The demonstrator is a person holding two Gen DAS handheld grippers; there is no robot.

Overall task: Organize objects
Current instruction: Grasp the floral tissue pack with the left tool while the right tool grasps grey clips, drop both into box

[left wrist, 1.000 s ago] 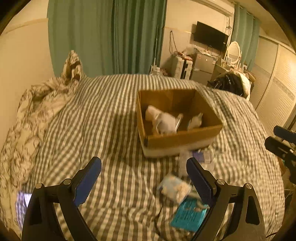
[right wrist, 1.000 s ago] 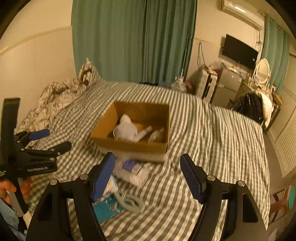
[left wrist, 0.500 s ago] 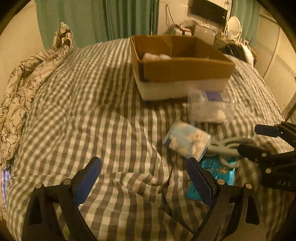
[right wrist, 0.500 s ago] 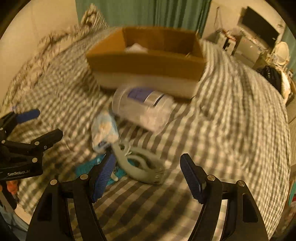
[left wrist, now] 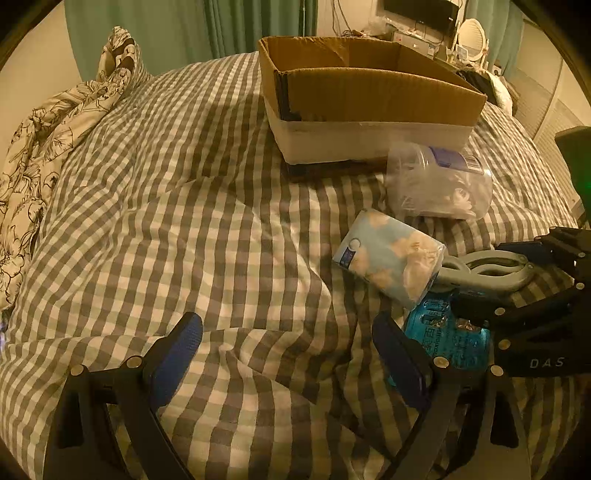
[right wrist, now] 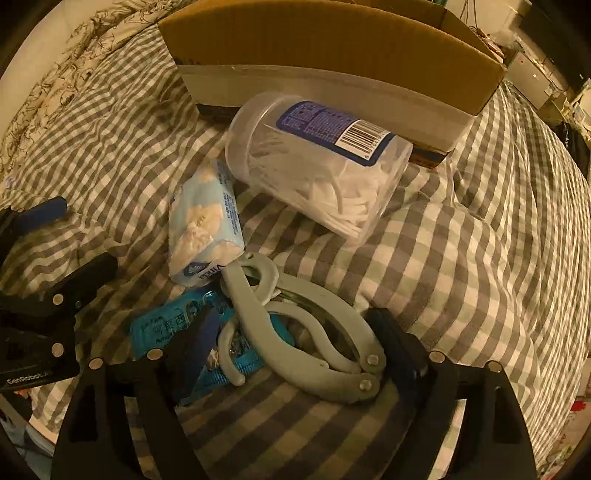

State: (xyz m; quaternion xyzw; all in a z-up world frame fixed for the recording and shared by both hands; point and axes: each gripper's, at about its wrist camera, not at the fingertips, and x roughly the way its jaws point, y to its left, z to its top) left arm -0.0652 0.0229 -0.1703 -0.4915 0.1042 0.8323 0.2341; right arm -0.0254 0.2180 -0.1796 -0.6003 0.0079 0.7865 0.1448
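A cardboard box [left wrist: 369,92] [right wrist: 332,48] stands on the checked bedspread. In front of it lie a clear plastic jar [left wrist: 439,182] [right wrist: 317,166], a blue tissue pack [left wrist: 388,258] [right wrist: 205,225], a grey folding hanger clip [left wrist: 487,269] [right wrist: 295,325] and a teal packet [left wrist: 447,339] [right wrist: 173,325]. My right gripper [right wrist: 291,339] is open with its jaws on either side of the grey clip, low over the bed. My left gripper [left wrist: 288,347] is open and empty over bare bedspread, left of the tissue pack.
A crumpled floral duvet [left wrist: 44,122] lies along the left side of the bed. Green curtains [left wrist: 184,29] hang behind. A TV and dresser clutter [left wrist: 424,14] stand at the far right.
Both grippers have come down and forward towards the objects. The right gripper's jaws now straddle the grey clip. The box contents are out of sight behind its wall.
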